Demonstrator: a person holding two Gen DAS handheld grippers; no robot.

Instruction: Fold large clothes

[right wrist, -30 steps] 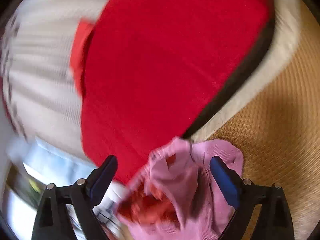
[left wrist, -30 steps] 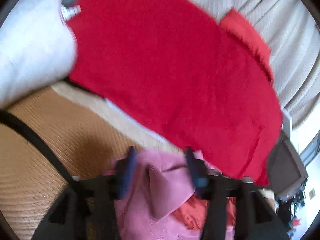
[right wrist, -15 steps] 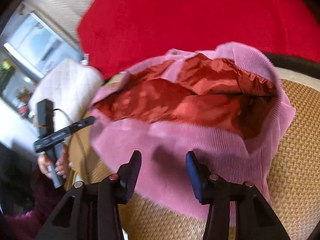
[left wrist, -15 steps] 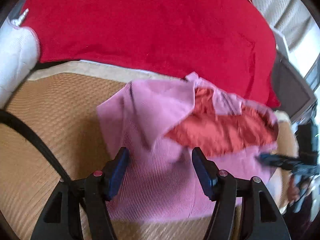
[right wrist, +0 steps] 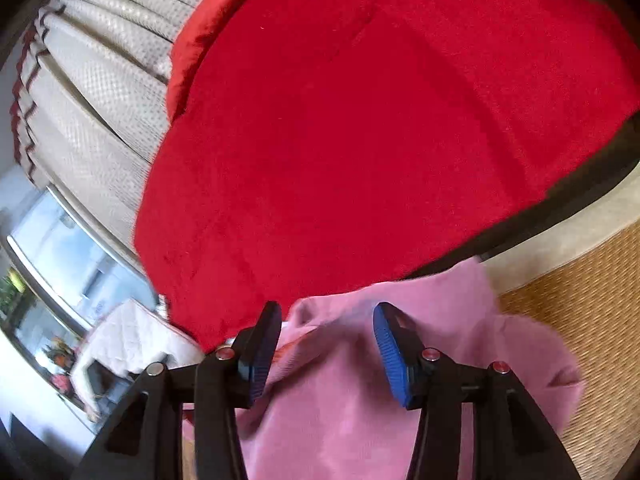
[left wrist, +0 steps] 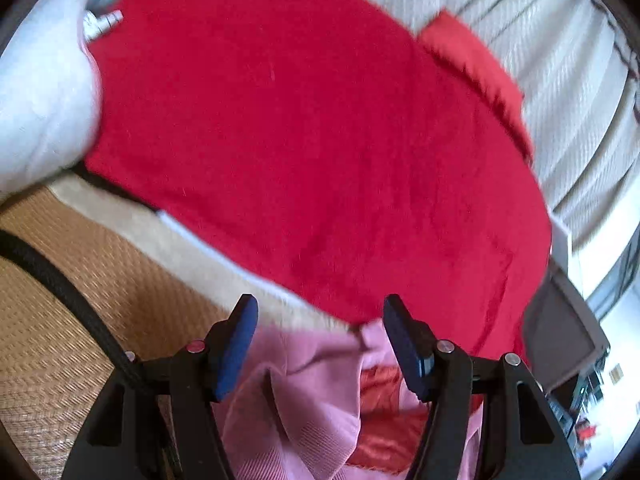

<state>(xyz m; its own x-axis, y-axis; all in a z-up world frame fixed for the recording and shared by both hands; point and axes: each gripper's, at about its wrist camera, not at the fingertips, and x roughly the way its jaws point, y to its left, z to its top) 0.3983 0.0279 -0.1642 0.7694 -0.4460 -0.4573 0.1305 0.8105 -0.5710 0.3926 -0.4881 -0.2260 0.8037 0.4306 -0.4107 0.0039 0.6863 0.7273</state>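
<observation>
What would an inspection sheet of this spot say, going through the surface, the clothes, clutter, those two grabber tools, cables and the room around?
Surface: woven straw mat, pale border strip along its far edge.
Job's things: pink ribbed garment with orange-red lining, bunched on the mat, under both tools.
Clutter: red blanket beyond the mat; white pillow beside it.
Grippers: left gripper open over the garment; right gripper open, jaws just narrowed, pads clear of the cloth.
Cables: black cord across the mat.
Surroundings: pale curtains, a window.
</observation>
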